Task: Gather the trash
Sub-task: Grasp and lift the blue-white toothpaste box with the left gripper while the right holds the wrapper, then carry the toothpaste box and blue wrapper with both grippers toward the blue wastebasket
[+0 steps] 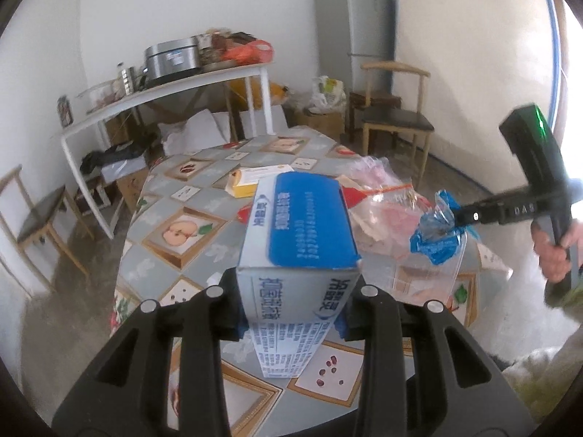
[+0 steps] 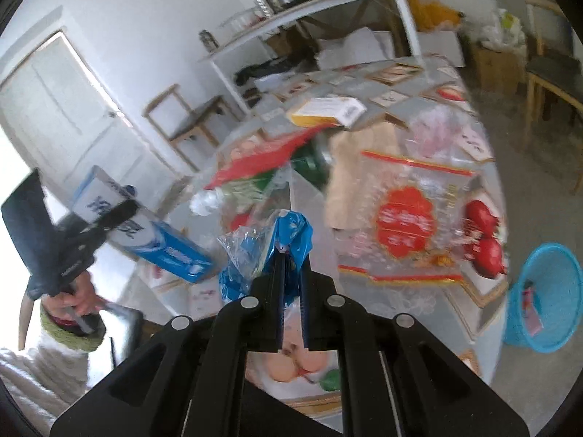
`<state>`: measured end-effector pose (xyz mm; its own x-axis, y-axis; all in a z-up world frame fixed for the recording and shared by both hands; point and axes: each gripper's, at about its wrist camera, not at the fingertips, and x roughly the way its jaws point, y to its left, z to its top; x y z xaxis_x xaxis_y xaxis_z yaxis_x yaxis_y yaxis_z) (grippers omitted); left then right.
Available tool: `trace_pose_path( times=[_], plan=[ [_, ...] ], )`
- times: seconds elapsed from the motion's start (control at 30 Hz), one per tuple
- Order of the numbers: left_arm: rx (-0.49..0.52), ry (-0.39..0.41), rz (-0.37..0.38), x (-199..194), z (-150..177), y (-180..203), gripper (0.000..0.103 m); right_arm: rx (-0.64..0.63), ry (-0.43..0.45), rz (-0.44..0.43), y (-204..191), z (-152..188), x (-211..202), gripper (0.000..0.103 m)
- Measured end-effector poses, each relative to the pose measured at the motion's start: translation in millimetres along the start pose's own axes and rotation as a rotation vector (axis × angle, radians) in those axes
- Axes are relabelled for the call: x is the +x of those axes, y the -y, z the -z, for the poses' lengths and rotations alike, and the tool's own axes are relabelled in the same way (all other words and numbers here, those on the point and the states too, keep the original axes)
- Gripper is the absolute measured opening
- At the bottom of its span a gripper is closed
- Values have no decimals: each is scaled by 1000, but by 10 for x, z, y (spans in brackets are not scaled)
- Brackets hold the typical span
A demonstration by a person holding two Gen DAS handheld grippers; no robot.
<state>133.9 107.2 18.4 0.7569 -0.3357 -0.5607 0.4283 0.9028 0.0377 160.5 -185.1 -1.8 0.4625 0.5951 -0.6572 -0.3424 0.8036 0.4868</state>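
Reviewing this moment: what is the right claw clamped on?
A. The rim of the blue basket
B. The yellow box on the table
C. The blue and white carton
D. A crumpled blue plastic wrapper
D: the right claw is pinched shut on the crumpled blue plastic wrapper, while the blue and white carton sits in the left claw.

Both grippers are matte black with silver rivets, the right gripper (image 1: 453, 216) showing a green light, and a white fuzzy sleeve (image 2: 43, 367) has a green cuff.
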Motion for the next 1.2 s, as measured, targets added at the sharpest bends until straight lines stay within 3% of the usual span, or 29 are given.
trace_pose_path(
  times=[0.07, 0.13, 0.33, 0.63, 0.77, 0.97, 1.2],
  plan=[
    [-30, 15, -2, -49, 30, -43, 32, 2, -17, -4, 11, -24, 70, 8],
    [-49, 22, -7, -72, 55, -62, 32, -20, -42, 83, 10, -30, 168, 8],
    [-92, 45, -27, -116, 120, -70, 32, -108, -87, 238, -14, 28, 311, 9],
    [-149, 86, -57, -155, 131, -67, 32, -203, -83, 363, -62, 94, 326, 13],
    [-172, 92, -68, -145, 146, -57, 32, -254, -74, 418, -100, 124, 347, 22],
    [-169, 110, -83, -171, 195, -41, 32, -335, -34, 493, -236, 159, 339, 21],
    [-171, 114, -77, -173, 214, -42, 32, -377, 12, 500, -399, 154, 264, 9]
  ],
)
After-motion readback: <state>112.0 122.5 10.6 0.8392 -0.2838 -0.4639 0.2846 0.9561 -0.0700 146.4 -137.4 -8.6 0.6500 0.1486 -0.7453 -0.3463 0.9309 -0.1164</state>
